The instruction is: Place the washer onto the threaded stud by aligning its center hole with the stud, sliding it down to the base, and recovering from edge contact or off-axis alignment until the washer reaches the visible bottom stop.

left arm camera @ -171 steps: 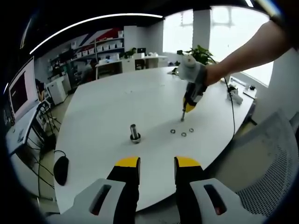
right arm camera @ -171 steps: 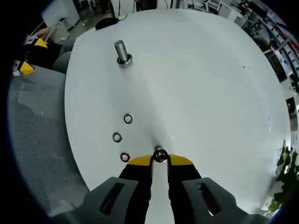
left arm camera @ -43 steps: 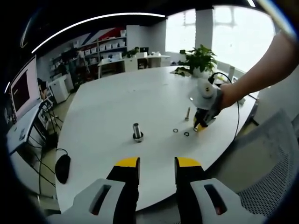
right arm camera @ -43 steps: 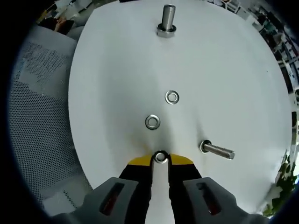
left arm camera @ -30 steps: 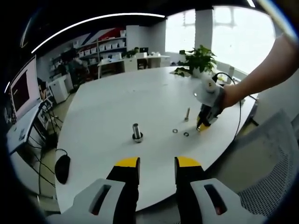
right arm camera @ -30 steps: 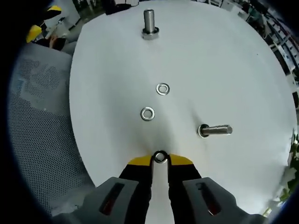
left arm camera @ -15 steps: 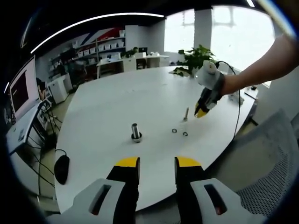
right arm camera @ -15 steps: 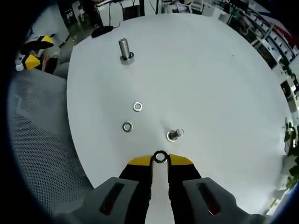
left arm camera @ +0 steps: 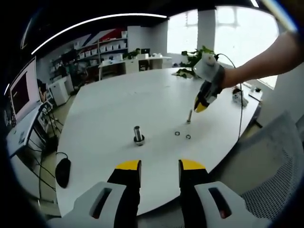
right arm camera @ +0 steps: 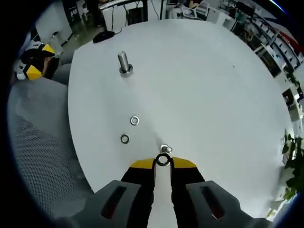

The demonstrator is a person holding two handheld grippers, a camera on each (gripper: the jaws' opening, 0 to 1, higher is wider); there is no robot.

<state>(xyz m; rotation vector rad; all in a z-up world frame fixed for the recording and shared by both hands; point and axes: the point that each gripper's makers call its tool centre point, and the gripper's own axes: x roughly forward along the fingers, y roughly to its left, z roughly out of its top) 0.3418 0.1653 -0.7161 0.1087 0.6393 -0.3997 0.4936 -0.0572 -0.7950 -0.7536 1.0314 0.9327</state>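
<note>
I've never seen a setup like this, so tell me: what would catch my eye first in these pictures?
Probably the right gripper, its yellow-tipped jaws pinching a small washer directly above an upright threaded stud on the big white table. Two spare washers lie just beside it, and a thicker bolt stands farther off. In the left gripper view, the left gripper waits open at the table's near edge.

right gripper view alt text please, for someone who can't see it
The right gripper holds a small metal washer between its yellow-tipped fingers, just above a short upright threaded stud on a round white table. Two loose washers and a second, taller stud lie beyond.
</note>
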